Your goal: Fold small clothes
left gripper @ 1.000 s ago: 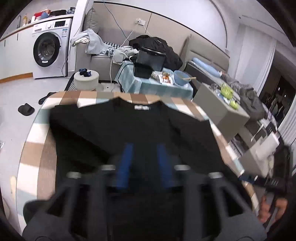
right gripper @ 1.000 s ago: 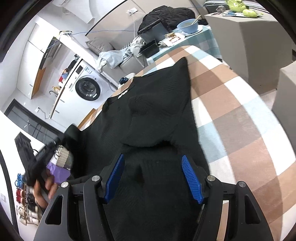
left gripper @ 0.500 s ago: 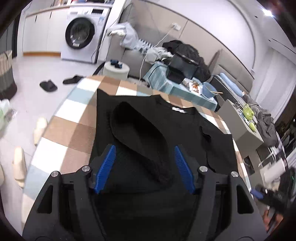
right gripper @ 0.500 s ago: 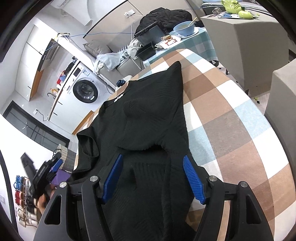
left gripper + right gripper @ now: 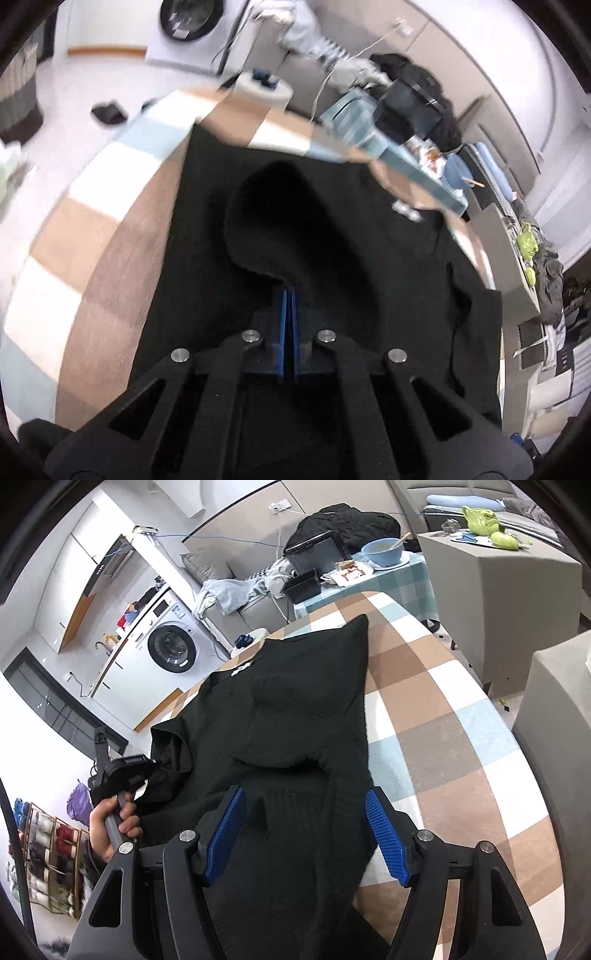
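As the blue ribbed pads of the left gripper (image 5: 289,295) came together, they had just been closing, and now they stood pressed flat against each other with no gap to see. Half a second before, the same pads were wide apart over the cloth. The tips lay at the lower edge of a folded-in sleeve of the black knitted short-sleeved top (image 5: 332,229), but the cloth there was dark and the picture blurred, so I could not tell whether any knit was caught between them. In the right wrist view the hand (image 5: 110,823) holding that tool was at the left border of the garment, lower and closer to it than before.

The right gripper (image 5: 306,830) was spread, its pads on both sides of the hem part, not pressing it, as in the earlier pictures.

The top lay flat and face down on the round table with the brown, white and pale blue checked cloth (image 5: 443,738), its collar label (image 5: 242,669) away from the person, both sleeves already turned in over the back.

To my judgement the left side had started to take the lower edge, and the right had not yet pinched; both grips seemed needed before the hem could be carried up toward the collar.
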`<state>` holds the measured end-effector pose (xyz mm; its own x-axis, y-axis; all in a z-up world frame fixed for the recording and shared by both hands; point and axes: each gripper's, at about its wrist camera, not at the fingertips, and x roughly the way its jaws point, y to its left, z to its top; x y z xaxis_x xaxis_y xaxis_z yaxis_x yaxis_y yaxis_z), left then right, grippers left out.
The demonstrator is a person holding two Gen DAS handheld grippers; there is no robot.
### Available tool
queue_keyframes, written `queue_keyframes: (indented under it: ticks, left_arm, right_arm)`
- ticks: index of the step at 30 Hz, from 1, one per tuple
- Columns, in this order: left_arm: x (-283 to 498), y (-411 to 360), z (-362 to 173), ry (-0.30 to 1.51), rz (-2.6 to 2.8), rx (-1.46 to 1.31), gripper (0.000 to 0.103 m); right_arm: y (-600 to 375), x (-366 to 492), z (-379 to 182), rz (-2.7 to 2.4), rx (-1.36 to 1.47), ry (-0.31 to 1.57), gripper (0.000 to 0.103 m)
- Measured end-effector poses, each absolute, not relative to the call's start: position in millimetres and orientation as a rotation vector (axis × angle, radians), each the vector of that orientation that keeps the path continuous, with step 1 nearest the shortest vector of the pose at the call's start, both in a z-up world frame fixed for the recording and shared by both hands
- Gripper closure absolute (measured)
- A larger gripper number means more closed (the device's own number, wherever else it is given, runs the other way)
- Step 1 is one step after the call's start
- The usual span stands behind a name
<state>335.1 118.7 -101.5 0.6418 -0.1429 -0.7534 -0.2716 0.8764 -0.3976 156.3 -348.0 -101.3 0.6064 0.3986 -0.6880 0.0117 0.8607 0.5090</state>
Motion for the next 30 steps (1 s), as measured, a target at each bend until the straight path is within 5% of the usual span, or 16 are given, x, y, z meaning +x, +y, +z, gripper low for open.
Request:
queue_keyframes:
  ticks: [4,7,9,14,21,30]
  left_arm:
    - [344.0,83.0,-65.4,0.795,-0.053,-0.448,0.099]
    - [338.6,63.4,-47.3,0.773,-0.074,-0.358,0.056]
    - [323.6,58.3,-37.1,0.714,-0.064,-0.307,0.042]
    - [280.7,62.6,-18.4,0.705,-0.051,-0.27,0.042]
    - [177.7,102.6,-5.9,0.666,0.039,-0.305,0.021]
    - [63.8,153.0,-27.0,0.658,0.181,-0.396,0.021]
  right_arm:
    - [-352.9,156.0,-101.4,0.223,0.502,0.9,0.034]
    - [-356.1,155.8,-101.1,0.216,0.504,0.898,0.034]
    - [-357.6,155.7,-101.4,0.213,0.502,0.9,0.034]
    - [-360.3,153.1,-102.9,0.198,0.488,0.906,0.034]
    - [-361.3,143.4,-106.5,0.219,0.446,0.931,0.033]
    - [-360.3,120.7,-137.7,0.332,0.453,1.005,0.033]
